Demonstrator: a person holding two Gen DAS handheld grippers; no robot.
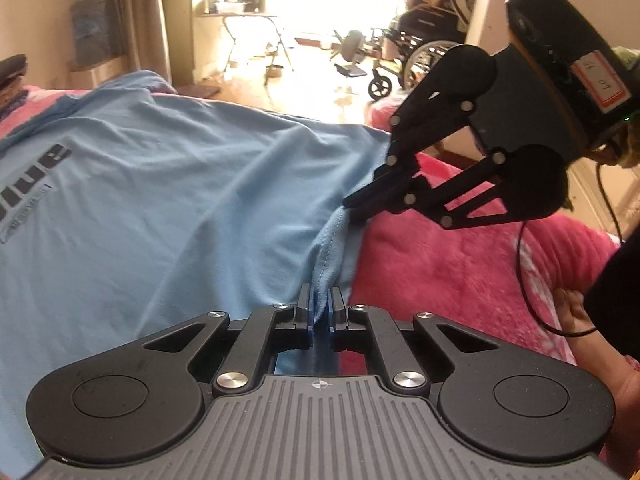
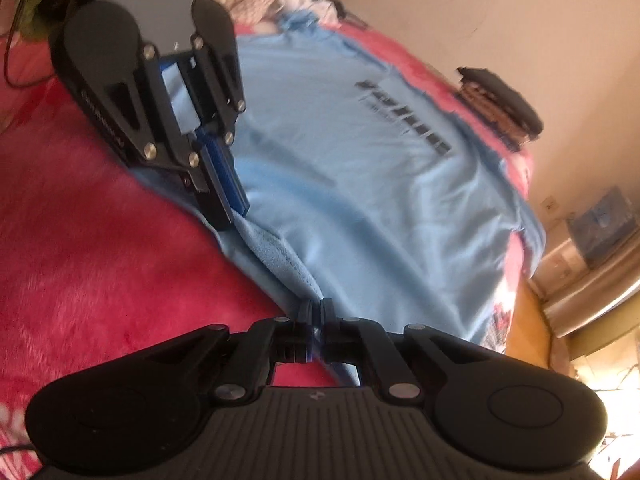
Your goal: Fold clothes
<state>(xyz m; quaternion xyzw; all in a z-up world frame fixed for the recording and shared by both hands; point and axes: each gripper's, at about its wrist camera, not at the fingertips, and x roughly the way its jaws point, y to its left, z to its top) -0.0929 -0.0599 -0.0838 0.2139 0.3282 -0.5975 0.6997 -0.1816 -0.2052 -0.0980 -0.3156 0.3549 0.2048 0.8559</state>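
A light blue T-shirt [image 1: 168, 184] with dark lettering lies spread over a pink fleece blanket [image 1: 460, 264] on a bed. My left gripper [image 1: 320, 300] is shut on the shirt's bottom hem, which bunches between its blue pads. In the same view my right gripper [image 1: 352, 204] pinches that hem a little farther along. The right wrist view shows the T-shirt [image 2: 360, 168] from the other side, my right gripper [image 2: 316, 308] shut on the hem, and my left gripper [image 2: 232, 212] clamped on the same edge beyond it.
The pink blanket [image 2: 100, 260] covers the bed around the shirt. A stack of dark folded clothes [image 2: 500, 104] sits at the far side of the bed. A wheelchair [image 1: 416, 60] and a folding table [image 1: 248, 28] stand in the bright room beyond. A hand [image 1: 576, 312] shows at the right.
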